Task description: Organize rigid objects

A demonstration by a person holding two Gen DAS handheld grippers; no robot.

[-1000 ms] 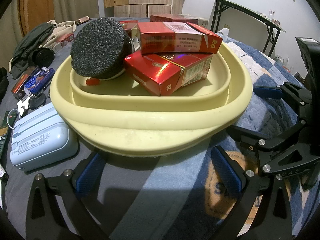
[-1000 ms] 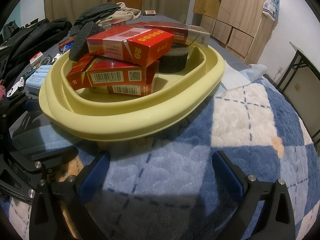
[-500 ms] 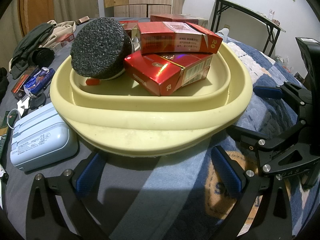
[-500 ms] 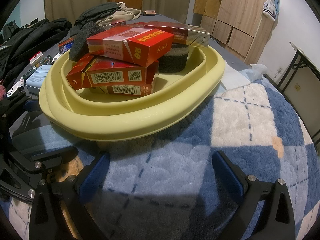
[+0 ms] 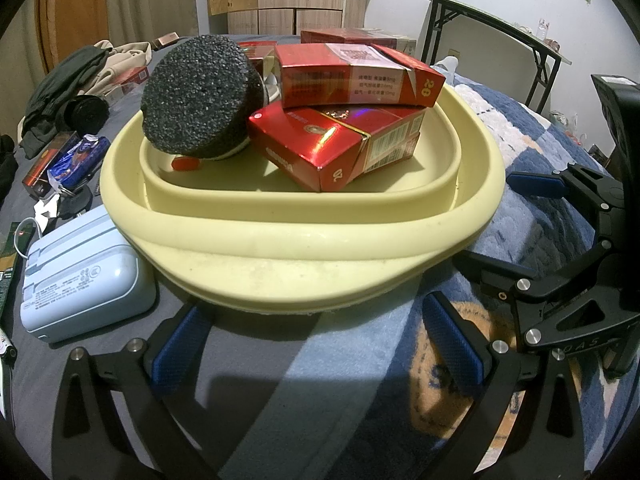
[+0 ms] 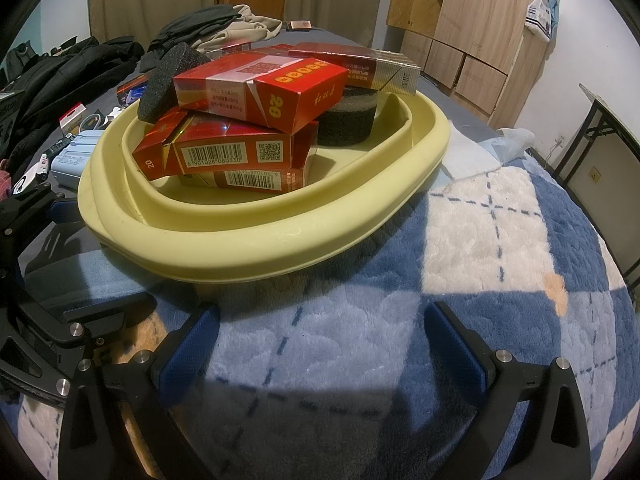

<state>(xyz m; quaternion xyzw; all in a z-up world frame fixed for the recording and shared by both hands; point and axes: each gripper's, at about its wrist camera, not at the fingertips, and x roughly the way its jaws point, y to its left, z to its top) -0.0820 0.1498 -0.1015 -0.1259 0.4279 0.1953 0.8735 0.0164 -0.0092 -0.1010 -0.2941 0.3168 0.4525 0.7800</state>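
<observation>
A pale yellow basin [image 5: 304, 240] stands on the bed; it also shows in the right wrist view [image 6: 256, 240]. In it lie stacked red cartons [image 5: 352, 80] [image 6: 256, 88], a black foam disc [image 5: 196, 96] leaning on its edge, and a second black foam disc [image 6: 348, 116] under a long carton [image 6: 360, 64]. My left gripper [image 5: 316, 344] is open and empty, just in front of the basin. My right gripper [image 6: 320, 348] is open and empty over the blanket, in front of the basin.
A light blue case [image 5: 84, 276] lies left of the basin, with small packets [image 5: 68, 160] and dark clothes [image 5: 64, 80] beyond. A blue and white blanket [image 6: 480, 240] covers the bed. A wooden cabinet [image 6: 472, 20] and a black-framed table [image 5: 500, 40] stand behind.
</observation>
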